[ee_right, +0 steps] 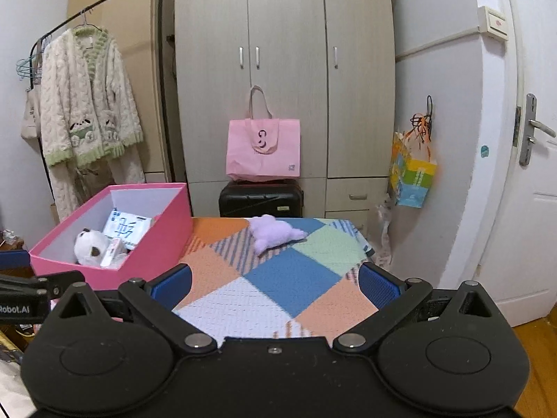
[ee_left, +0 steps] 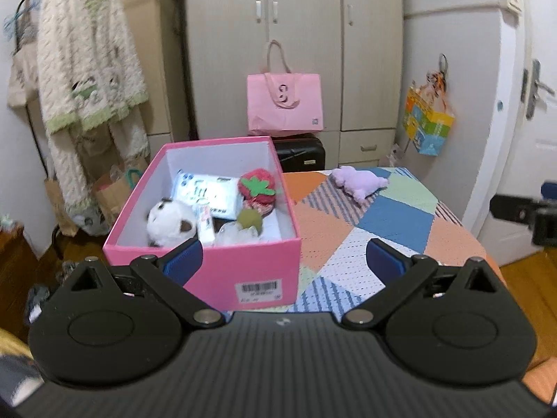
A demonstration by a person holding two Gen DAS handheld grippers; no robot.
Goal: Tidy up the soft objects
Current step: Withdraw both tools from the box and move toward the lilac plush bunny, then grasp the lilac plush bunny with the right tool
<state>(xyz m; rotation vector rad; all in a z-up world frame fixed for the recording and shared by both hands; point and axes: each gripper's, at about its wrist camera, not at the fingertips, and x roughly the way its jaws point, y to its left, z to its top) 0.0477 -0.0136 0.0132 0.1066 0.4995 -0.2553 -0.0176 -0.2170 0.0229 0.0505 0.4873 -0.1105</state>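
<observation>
both grippers spread empty, purple plush [ee_right: 273, 232] beside pink box [ee_left: 243, 261]

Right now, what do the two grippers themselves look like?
Both the left gripper and right gripper have matte black bodies, round side housings, silver pivot pins and blue textured fingertip pads. White "Robot.AI" lettering marks the left one's side.

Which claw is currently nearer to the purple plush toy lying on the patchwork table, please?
Right, I judge. The right claw faces the purple plush toy across bare cloth, open. The left claw sits by the pink box, the toy farther off to its right.
</observation>
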